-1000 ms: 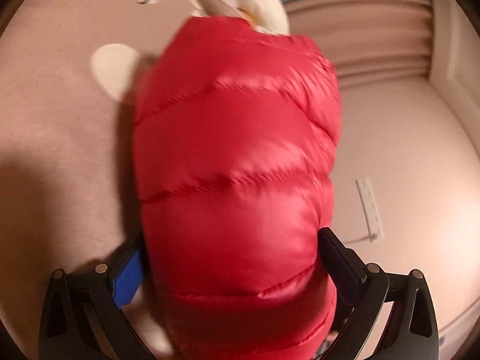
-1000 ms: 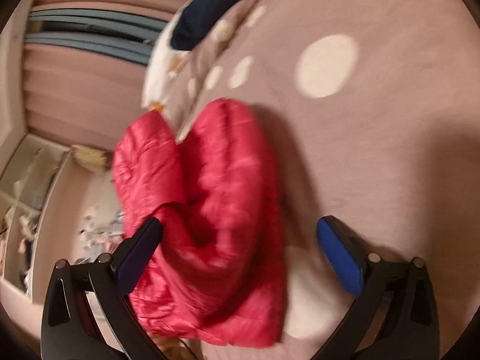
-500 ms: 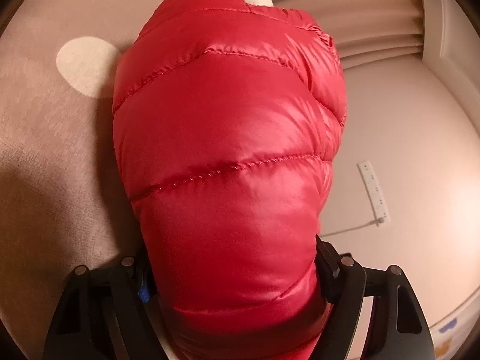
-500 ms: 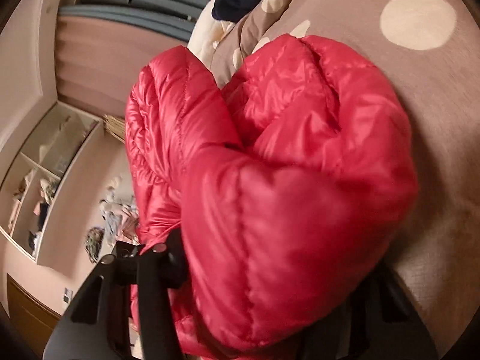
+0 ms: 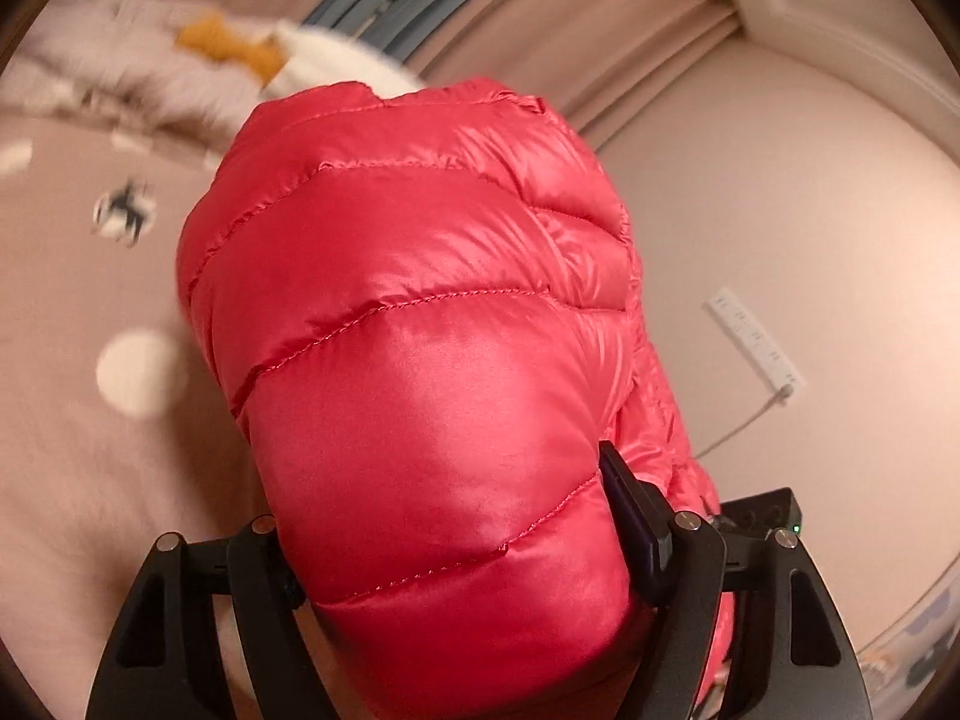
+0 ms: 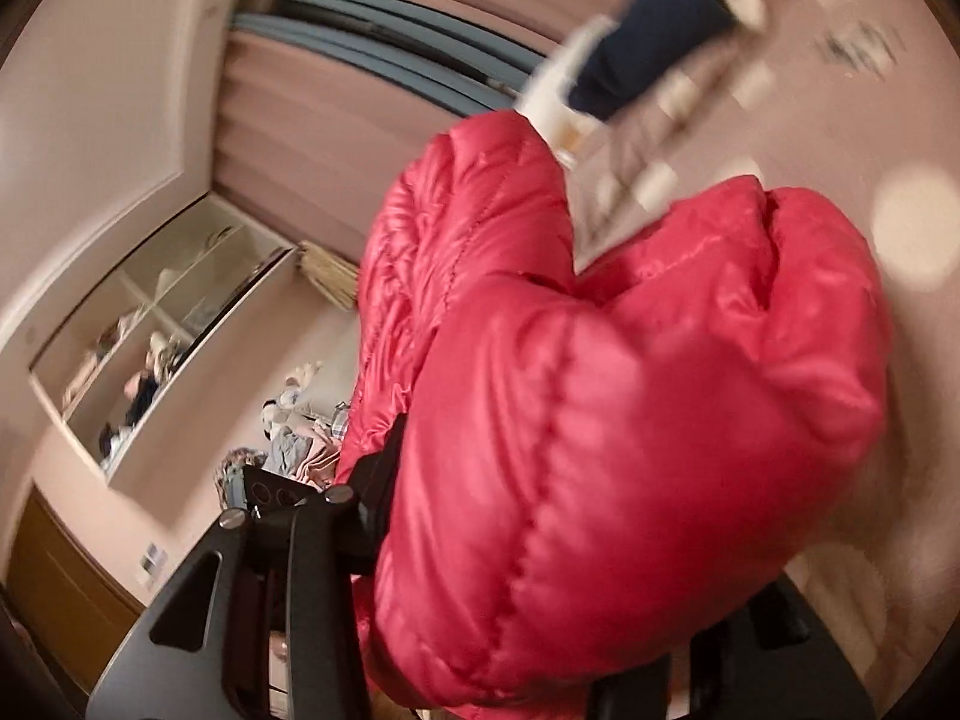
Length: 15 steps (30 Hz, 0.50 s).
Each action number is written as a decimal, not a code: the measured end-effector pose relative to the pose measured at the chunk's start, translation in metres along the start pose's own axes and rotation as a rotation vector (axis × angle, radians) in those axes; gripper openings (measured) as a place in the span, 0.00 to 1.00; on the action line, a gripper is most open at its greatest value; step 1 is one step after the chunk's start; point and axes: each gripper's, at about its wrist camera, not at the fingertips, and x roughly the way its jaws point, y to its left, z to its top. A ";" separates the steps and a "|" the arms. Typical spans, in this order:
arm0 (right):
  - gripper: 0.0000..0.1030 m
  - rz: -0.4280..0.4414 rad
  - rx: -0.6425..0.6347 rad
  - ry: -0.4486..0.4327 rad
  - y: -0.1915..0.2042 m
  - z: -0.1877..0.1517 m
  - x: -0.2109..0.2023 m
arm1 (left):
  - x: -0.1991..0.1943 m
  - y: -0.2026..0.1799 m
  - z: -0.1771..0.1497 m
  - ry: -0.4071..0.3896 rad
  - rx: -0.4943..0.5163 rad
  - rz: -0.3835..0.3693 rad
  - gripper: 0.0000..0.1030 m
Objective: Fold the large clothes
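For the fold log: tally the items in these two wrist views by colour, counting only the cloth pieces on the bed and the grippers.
Red: 1, the puffer jacket, clamped by both grippers
Navy: 1, the folded garment at the far end of the bed
Black: 2, the left gripper and the right gripper
Total: 4

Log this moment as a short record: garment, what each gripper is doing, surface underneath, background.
garment: red puffer jacket, quilted and shiny, bunched up
left gripper: shut on a thick fold of the jacket; jaws have just been closing
right gripper: shut on another bunch of the jacket; jaws have just been closing, far finger hidden by fabric
surface: pinkish bedspread with pale dots
background: curtains, open shelf, power strip on the floor
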 end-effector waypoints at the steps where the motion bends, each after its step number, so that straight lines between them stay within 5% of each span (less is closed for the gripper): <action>1: 0.41 0.015 -0.034 -0.015 0.013 0.005 -0.004 | -0.008 -0.007 0.003 -0.021 0.007 -0.016 0.74; 9: 0.41 0.132 -0.249 -0.099 0.096 0.018 -0.037 | -0.095 -0.068 -0.003 -0.195 0.158 -0.063 0.74; 15: 0.42 0.145 -0.315 -0.118 0.112 0.018 -0.044 | -0.111 -0.078 -0.008 -0.236 0.199 -0.068 0.74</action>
